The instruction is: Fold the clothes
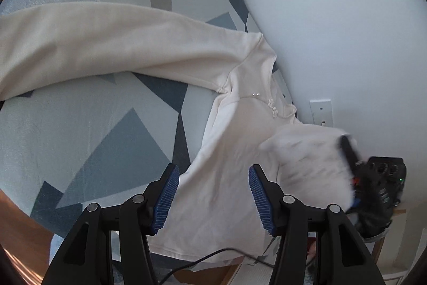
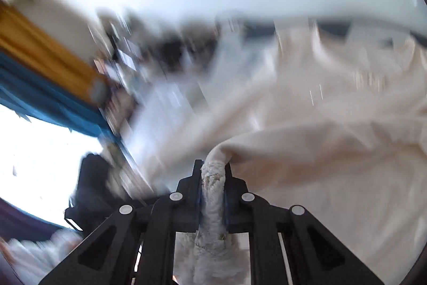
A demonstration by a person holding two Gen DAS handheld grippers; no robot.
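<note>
With folding barely begun, the right tongs [image 2: 213, 172] are gripping a cream long-sleeved top's [image 1: 226, 151] bunched cuff while the left tongs [image 1: 213, 194] are hovering open.

You've got a plain white wall [image 1: 333, 18] with a wall plate [image 1: 321, 112], a grey geometric-patterned surface [image 1: 106, 140], wood floor [image 1: 18, 237] at the corner, and blown-out daylight [image 2: 40, 151] beside blue-and-yellow fabric [image 2: 48, 76].
</note>
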